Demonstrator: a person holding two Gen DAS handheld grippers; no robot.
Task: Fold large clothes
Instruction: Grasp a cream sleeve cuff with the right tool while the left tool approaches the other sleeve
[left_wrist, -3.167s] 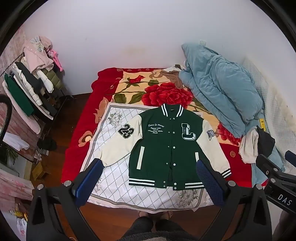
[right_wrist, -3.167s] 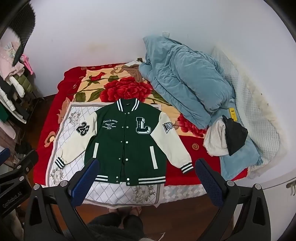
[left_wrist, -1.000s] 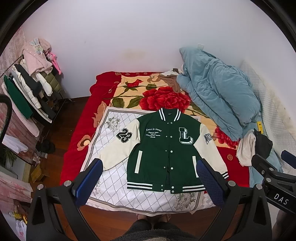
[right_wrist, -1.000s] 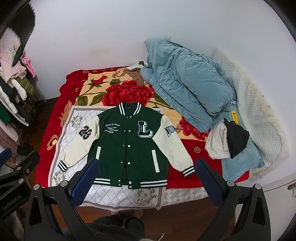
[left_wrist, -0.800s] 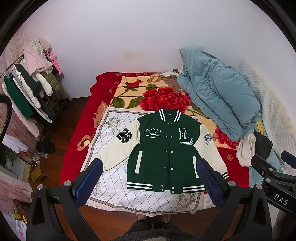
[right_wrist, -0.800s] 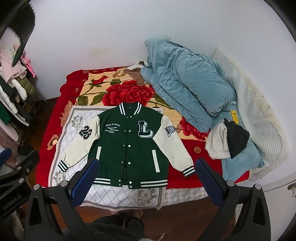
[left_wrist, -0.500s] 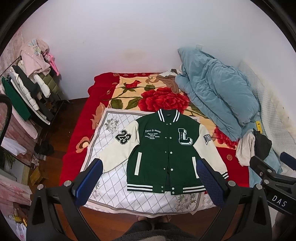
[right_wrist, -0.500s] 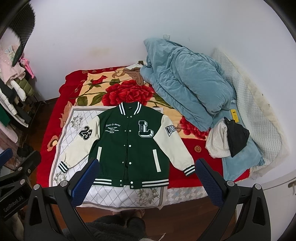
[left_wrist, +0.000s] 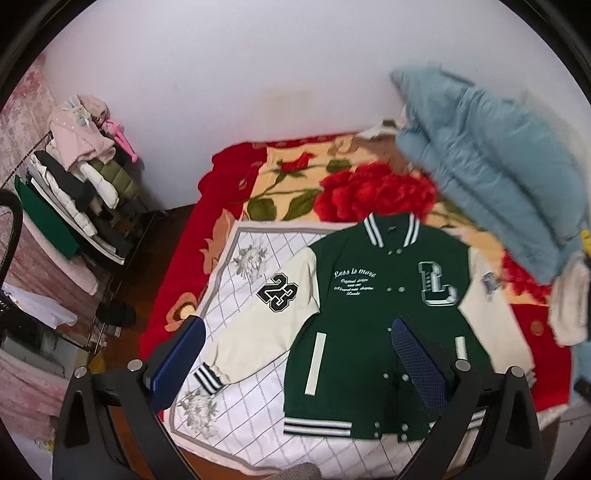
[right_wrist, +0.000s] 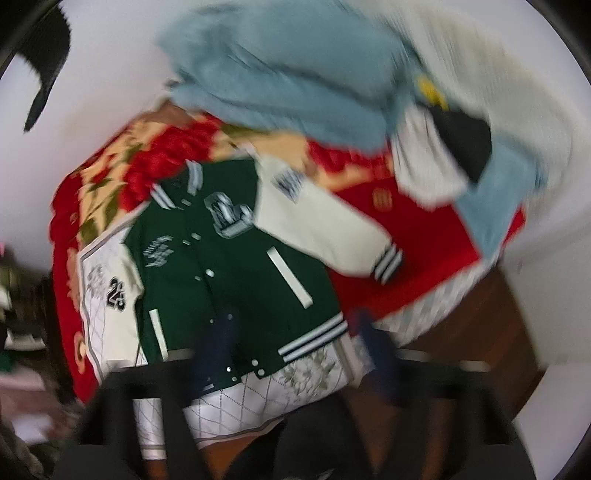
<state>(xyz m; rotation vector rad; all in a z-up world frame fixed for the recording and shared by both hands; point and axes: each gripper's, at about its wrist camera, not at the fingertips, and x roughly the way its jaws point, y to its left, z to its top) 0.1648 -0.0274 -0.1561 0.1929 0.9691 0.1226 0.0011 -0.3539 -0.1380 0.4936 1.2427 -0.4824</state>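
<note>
A green varsity jacket (left_wrist: 384, 325) with cream sleeves lies flat and face up, buttoned, on a white quilted cloth (left_wrist: 236, 369) spread over the near part of the bed (left_wrist: 236, 173). Its striped collar points toward the wall and its striped hem lies close to the bed's near edge. Both sleeves angle outward; one bears a black "23" patch and rests on the white cloth, while the other reaches onto the red floral blanket (left_wrist: 373, 195). A crumpled blue duvet (left_wrist: 491, 162) is heaped at the far corner of the bed.

The left gripper (left_wrist: 295, 363) hangs above the jacket with its jaws wide apart and nothing between them. The right gripper (right_wrist: 295, 354), badly blurred, has just been closing its jaws to a narrower gap above the hem; they press on nothing. A clothes rack (left_wrist: 74, 192) stands beside the bed.
</note>
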